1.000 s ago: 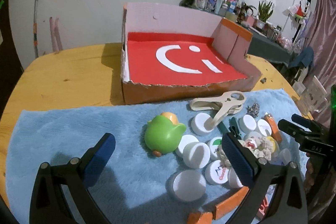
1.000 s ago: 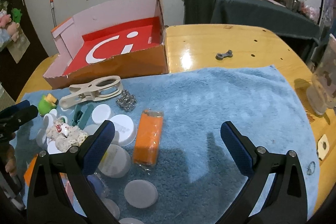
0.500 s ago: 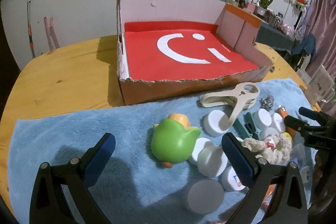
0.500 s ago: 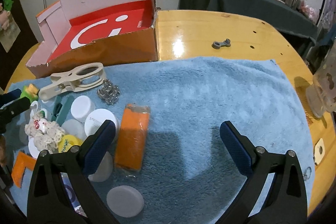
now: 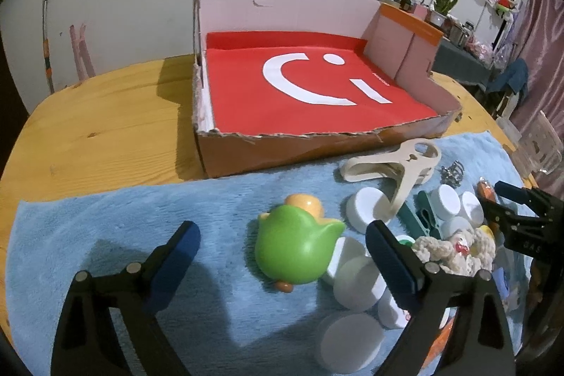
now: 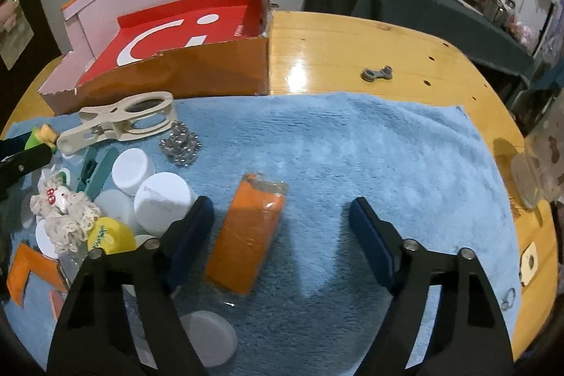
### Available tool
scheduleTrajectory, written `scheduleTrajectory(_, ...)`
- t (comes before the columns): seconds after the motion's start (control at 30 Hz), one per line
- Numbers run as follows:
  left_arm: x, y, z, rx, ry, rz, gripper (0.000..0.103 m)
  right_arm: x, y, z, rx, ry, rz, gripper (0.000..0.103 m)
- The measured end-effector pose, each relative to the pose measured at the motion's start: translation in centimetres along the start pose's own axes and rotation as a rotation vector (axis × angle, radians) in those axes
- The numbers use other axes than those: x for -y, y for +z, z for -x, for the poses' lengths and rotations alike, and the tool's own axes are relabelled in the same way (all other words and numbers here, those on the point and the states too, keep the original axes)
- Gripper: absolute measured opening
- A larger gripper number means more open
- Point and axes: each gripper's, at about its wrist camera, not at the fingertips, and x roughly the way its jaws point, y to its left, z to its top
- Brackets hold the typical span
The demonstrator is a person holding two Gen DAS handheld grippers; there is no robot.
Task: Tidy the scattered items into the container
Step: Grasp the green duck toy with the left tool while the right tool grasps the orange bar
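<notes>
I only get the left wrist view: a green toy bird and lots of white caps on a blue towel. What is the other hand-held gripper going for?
Observer: The right hand-held gripper has an orange packet lying between its jaws. They have just been closing but do not press on it yet.
Visitor: Is there more clutter on that side?
Observer: No, right of the packet the blue towel is bare. The clutter sits to the packet's left.
Visitor: Anything off the towel?
Observer: A small grey metal piece lies on the wooden table, beyond the towel's far edge.
</notes>
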Motion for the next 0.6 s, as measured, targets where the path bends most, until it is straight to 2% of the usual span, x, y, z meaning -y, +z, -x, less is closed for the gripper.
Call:
scheduleTrajectory(0.23, 0.6, -0.1, 0.1, 0.004, -0.032, -0.019, 0.083, -1.0, -0.2, 0.4, 0.013, -0.017, 0.026, 0.064)
scheduleTrajectory(0.53, 1.3, -0.3, 0.4, 0.018, -0.055, -0.055, 0.061, -1.6, -0.4, 0.7, 0.022, -0.008, 0.051, 0.05)
scheduleTrajectory(0.6, 1.1, -0.3, 0.5, 0.024, -0.044, -0.051, 0.052, -1.7, -0.4, 0.7, 0.022, -0.007, 0.057, 0.046)
